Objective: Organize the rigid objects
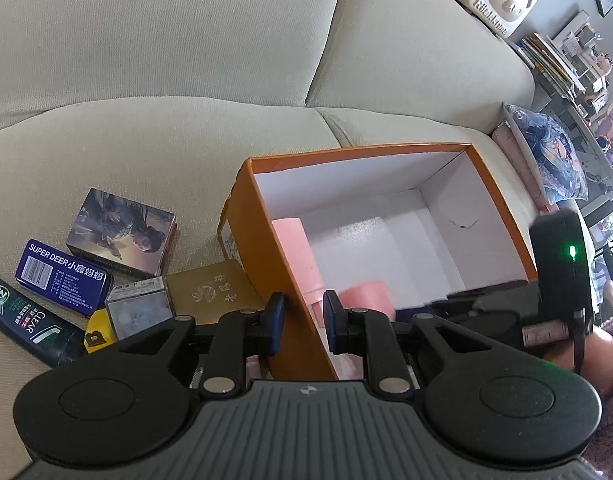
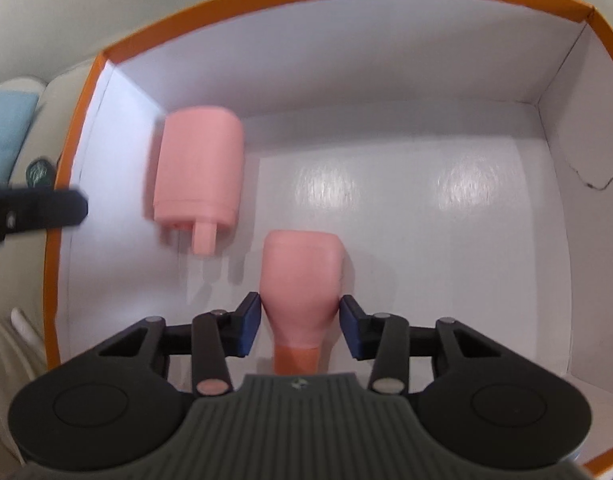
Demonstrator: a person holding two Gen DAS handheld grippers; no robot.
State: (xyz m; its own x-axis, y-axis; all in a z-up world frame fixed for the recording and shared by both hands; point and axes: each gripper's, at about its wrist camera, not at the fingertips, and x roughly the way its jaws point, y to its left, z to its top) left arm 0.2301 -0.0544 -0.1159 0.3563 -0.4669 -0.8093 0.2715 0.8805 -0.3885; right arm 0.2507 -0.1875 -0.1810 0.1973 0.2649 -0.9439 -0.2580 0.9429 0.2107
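Right now one orange box point(image 1: 262, 240) with a white inside sits on the sofa point(image 1: 166, 60). Two pink plastic pieces lie inside it: a pink cylinder point(image 2: 198, 168) with a short peg near the left wall, and a pink bottle-shaped piece point(image 2: 302, 276) on the floor of the box. Right tool point(image 2: 300, 328) points steeply down into the box, jaws parted, the bottle-shaped piece between them; small gaps show on both sides, so the pads do not press on it. Left tool point(image 1: 304, 322) straddles the near-left wall of the box, one pad outside, one inside; nearly closed, gripping that wall as far as can be seen. Outside the box, on the sofa to the left, six loose items: one picture box point(image 1: 122, 232), one blue tin point(image 1: 62, 276), one dark tube point(image 1: 26, 320), one gold box point(image 1: 214, 292), one grey case point(image 1: 140, 308), one yellow tape measure point(image 1: 96, 330).
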